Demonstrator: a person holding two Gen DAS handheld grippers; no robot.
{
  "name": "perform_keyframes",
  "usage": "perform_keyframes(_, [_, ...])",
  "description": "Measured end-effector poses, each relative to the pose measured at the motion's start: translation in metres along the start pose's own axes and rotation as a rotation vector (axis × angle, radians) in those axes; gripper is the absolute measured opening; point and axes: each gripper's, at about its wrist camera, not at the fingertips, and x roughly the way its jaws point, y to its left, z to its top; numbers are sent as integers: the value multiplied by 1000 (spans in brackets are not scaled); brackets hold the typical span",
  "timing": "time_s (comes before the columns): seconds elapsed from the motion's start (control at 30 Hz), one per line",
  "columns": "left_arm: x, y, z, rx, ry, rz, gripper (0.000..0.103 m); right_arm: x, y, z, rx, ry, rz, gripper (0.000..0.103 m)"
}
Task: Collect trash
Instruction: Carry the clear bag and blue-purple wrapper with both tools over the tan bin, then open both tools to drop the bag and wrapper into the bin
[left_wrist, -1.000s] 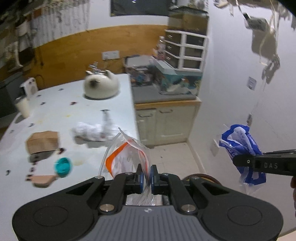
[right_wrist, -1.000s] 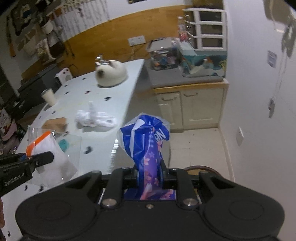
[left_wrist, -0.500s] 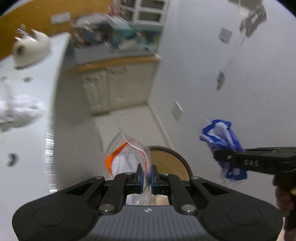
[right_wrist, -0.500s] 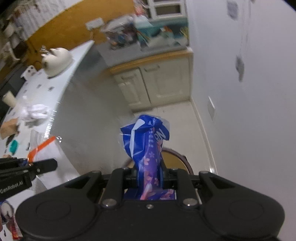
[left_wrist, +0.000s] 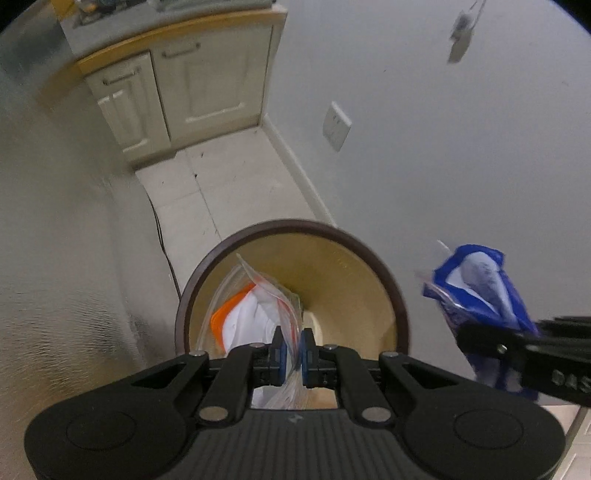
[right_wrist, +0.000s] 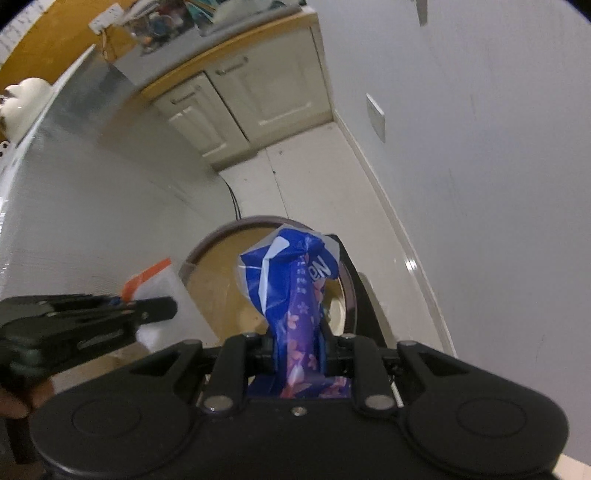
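Note:
My left gripper (left_wrist: 290, 356) is shut on a clear zip bag with an orange strip (left_wrist: 251, 314) and holds it over the mouth of a round bin (left_wrist: 354, 280) with a dark rim and tan inside. My right gripper (right_wrist: 297, 363) is shut on a crumpled blue and purple wrapper (right_wrist: 291, 280), held above the same bin (right_wrist: 218, 280). The right gripper and wrapper (left_wrist: 480, 291) show at the right of the left wrist view, beside the bin's rim. The left gripper and zip bag (right_wrist: 155, 288) show at the left of the right wrist view.
The bin stands on a tiled floor (left_wrist: 229, 184) between a grey wall (left_wrist: 443, 147) with a socket plate (left_wrist: 336, 125) and the table's side panel (left_wrist: 55, 221). Cream cabinets (left_wrist: 177, 88) stand behind. A dark cable (left_wrist: 162, 236) runs down along the panel.
Both grippers swung from table height down toward the floor. The bin, first only a sliver, now fills the middle of both views, with both pieces of trash above it.

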Motion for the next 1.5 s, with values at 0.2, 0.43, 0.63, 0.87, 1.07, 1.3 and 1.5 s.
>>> perform_keyframes(0.2, [41,12,0,-42,20,-18,11,33,-5,0,19,26,-3,19])
perform_keyframes(0.43, [66,25,-3,-78,42,4,36,57,-11,0,38,39,2,20])
perform_keyframes(0.63, [66,30,-10,-91,61,33,36,68,-9,-6,34,55,11,20])
perform_keyframes(0.87, [55,35,-20,-125,51,29,36,83,1,-1,5,58,37,29])
perform_keyframes(1.07, [42,40,-29,-163,46,46,43,88,5,-1,-14,84,27,53])
perform_keyframes(1.3, [28,46,-35,-181,52,64,59,82,5,-9,-22,117,36,60])
perform_keyframes(1.5, [9,47,-40,-193,40,81,76,68,6,-14,-43,116,38,64])
